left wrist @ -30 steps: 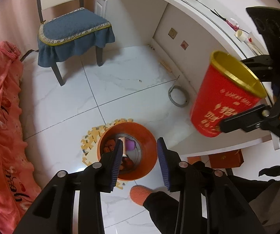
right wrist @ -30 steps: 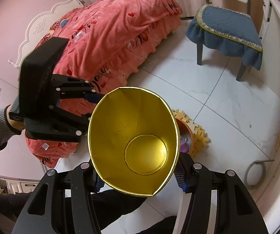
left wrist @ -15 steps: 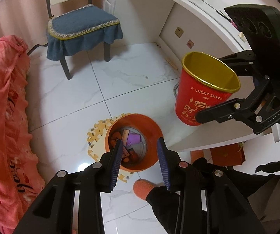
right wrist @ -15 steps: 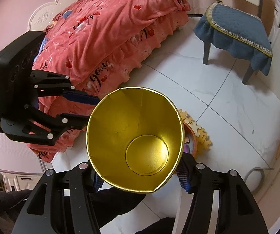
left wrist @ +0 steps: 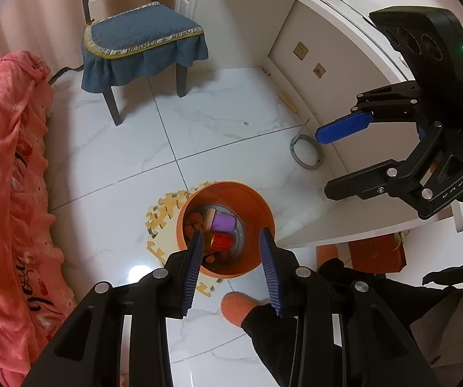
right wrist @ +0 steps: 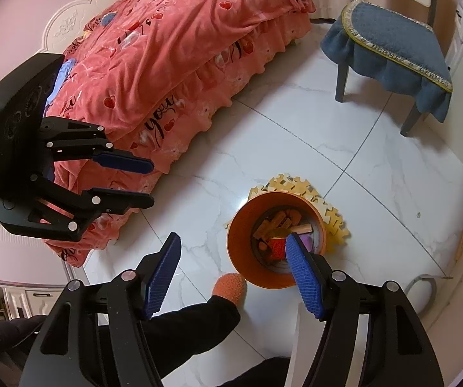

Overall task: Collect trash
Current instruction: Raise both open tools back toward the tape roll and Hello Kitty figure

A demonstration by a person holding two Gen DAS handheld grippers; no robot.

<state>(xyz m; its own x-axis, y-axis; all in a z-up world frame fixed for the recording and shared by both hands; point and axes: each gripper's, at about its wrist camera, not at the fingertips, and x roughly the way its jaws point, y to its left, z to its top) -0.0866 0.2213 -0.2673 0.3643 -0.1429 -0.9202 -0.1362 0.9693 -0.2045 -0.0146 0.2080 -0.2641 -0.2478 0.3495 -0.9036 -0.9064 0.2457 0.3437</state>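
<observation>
Left wrist view: the left gripper (left wrist: 231, 267) hangs over the orange bin (left wrist: 265, 222) on the floor, its jaws slightly apart and empty. A red cup (left wrist: 221, 242) lies inside the bin.

Right wrist view: the right gripper (right wrist: 231, 274) is opening, nothing between its jaws; the bin sits beyond the right fingertip.

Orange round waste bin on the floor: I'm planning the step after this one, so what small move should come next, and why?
Probably draw the right gripper back towards the white desk for more trash. Its jaws are opening with nothing between them, and a red cup lies inside the orange round waste bin. The left gripper holds nothing.
</observation>
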